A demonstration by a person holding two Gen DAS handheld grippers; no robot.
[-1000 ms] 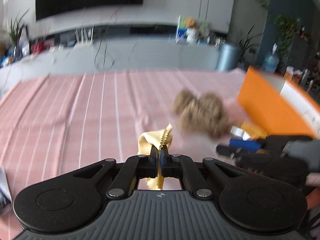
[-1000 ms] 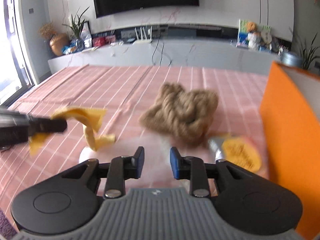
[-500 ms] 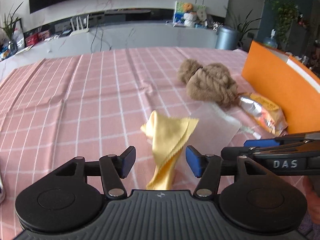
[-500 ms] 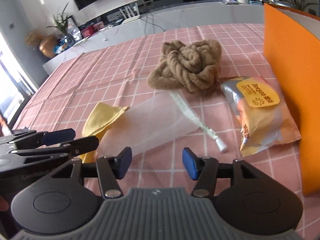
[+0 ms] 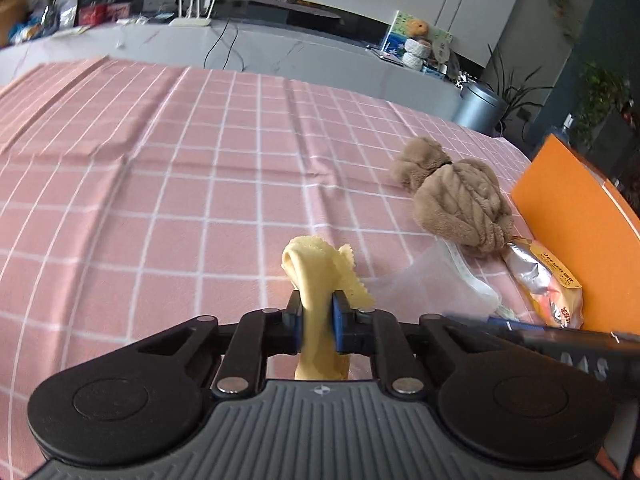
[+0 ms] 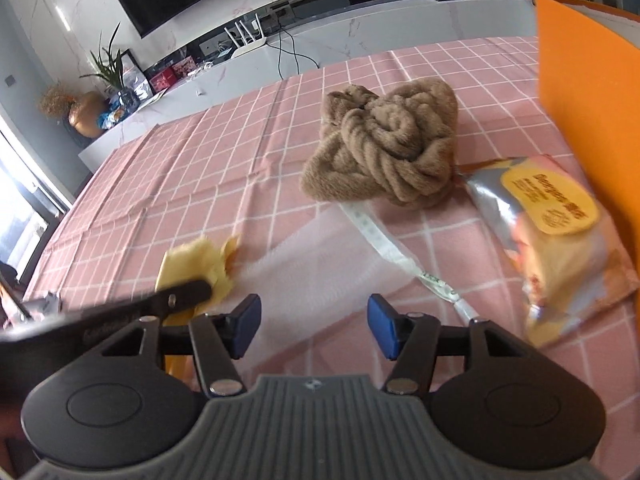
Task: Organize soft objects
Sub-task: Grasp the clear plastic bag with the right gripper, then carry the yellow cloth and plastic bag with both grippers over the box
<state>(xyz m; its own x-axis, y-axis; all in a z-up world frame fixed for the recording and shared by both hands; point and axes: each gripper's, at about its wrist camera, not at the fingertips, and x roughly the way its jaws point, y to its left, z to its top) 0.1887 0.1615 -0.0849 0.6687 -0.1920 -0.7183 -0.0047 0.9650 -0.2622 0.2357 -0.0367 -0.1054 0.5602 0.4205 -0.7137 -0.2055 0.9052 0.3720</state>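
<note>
My left gripper (image 5: 318,320) has its jaws closing, and its blue pads press on a crumpled yellow cloth (image 5: 316,272) held just above the pink checked tablecloth (image 5: 180,200). The right wrist view shows the same cloth (image 6: 192,264) at the left, pinched by a black finger. My right gripper (image 6: 314,326) has its jaws opening. It hovers over a clear zip bag (image 6: 320,256) lying flat, and its pads touch nothing. A twisted brown plush towel (image 6: 384,148) lies beyond the bag.
A foil snack packet (image 6: 560,232) lies to the right of the bag, against an orange box (image 6: 592,92) at the table's right side. A grey counter with a router and plants runs behind the table. The tablecloth stretches bare to the left.
The left gripper let the yellow cloth go, sank lower and closed on it again. The right gripper's jaws widened and it rolled, now sitting nearer over the clear bag.
</note>
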